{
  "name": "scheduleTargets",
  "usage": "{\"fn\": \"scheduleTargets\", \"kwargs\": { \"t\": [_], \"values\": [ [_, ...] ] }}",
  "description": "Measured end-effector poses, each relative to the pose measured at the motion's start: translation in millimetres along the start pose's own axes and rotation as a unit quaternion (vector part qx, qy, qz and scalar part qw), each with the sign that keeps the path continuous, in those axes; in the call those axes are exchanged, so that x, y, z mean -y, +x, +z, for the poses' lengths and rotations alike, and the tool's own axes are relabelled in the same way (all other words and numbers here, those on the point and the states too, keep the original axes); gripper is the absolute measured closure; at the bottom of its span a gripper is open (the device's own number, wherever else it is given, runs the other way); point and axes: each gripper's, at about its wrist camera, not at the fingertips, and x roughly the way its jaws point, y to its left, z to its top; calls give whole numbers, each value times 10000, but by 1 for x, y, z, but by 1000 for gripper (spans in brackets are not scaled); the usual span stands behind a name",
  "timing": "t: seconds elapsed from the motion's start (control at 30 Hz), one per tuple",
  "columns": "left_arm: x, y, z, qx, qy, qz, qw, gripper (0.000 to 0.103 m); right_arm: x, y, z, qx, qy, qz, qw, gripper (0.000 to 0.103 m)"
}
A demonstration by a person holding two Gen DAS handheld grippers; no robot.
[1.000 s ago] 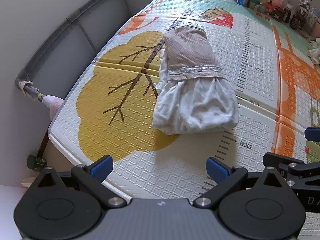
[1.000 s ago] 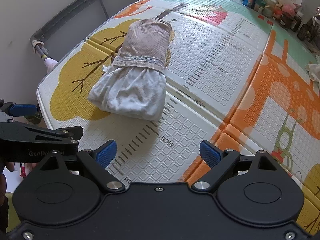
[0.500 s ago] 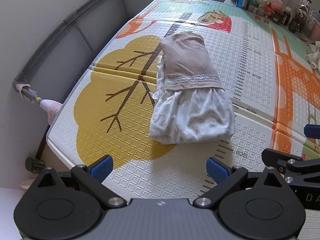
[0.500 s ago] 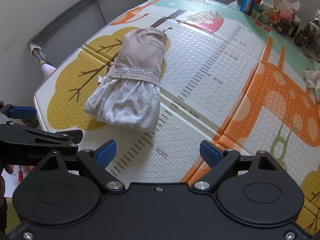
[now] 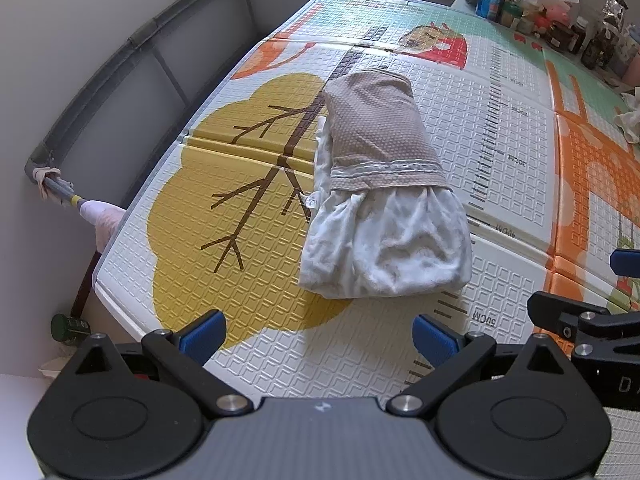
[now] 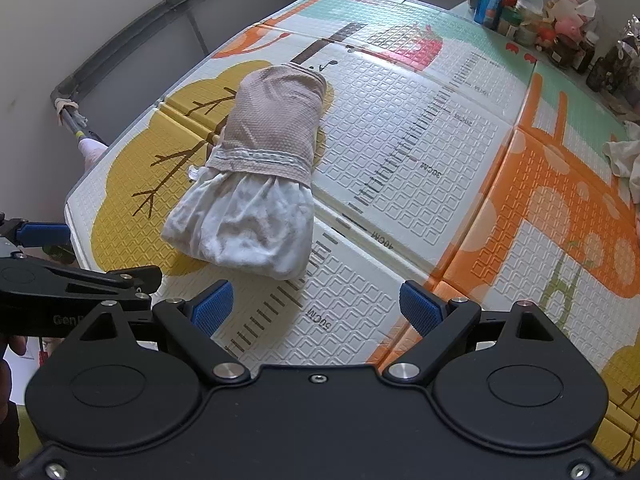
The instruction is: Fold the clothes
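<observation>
folded garment laid on the play mat, both grippers held back and empty

on the left, the left gripper [image 5: 318,334] is held with its jaws apart and nothing between them. the garment [image 5: 384,208] lies folded into a compact bundle on the mat [image 5: 248,280], over the yellow tree print, likely left to rest. on the right, the right gripper [image 6: 316,308] is likewise spread and empty, kept near the mat's front edge, clear of the cloth.
</observation>
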Motion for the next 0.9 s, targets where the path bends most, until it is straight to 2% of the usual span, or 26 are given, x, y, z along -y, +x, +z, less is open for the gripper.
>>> {"fn": "scheduleTargets", "kwargs": {
  "t": [0.9],
  "values": [
    [0, 1, 3, -7, -28, 20, 10000, 2, 3, 1, 1, 7, 46, 33, 10000, 13]
  ]
}}
